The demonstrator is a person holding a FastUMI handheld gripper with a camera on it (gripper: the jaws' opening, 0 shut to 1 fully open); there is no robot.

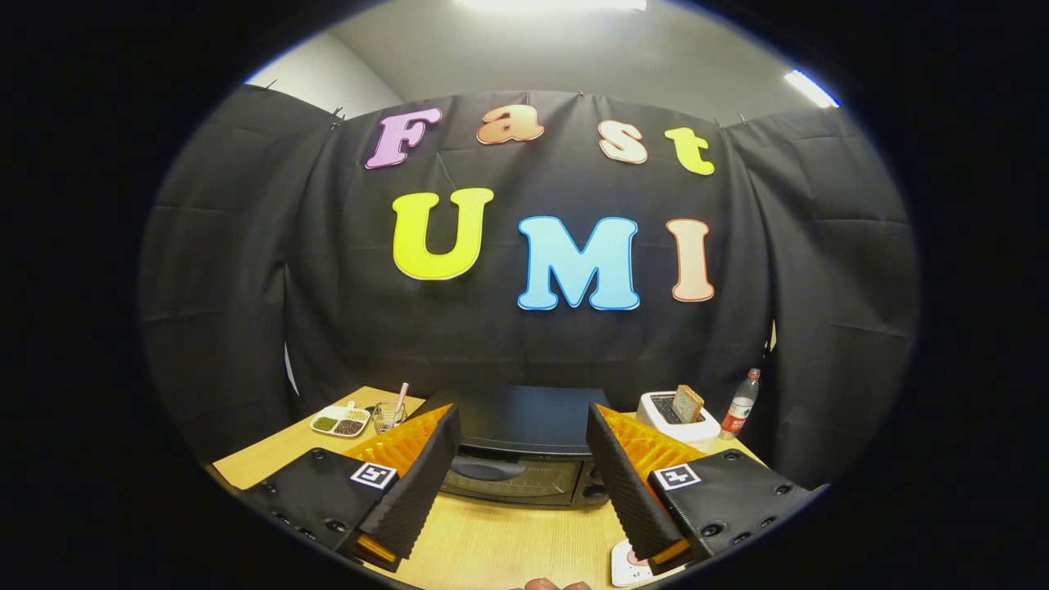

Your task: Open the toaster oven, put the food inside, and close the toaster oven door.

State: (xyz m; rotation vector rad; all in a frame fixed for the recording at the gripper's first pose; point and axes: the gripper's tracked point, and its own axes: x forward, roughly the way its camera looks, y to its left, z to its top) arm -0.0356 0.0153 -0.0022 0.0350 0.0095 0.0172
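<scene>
Gripper view, catalogue of positions.

Oven (524,459): dark box on the table (500,545), dead ahead of the claw (521,479), framed in the gap between the two fingers. Door shut, glass front facing the claw. Long axis crosswise to the fingers. Handle not made out for certain; a rounded dark shape at the top of the door, possibly that. Knobs at the door's right end, just inside the right finger. Apart from the fingertips, no contact; bare tabletop between.

Claw: released, fingers spread wide, nothing between them but the view of the oven. Held level, a little above the table, pointing straight at the door.

Judgement: first step, opening, not yet done; coming move a straight advance to the top edge of the door, no sideways correction called for.

Toaster (677,418): white, beyond the right finger, beside the oven's right end, bread slice (687,403) standing in its slot, likely the food.

Bottle (740,406): red label, right of the toaster.

Snack tray (340,422) and wire cup (388,415): beyond the left finger.

Card (629,565): white, on the table under the right finger.
</scene>
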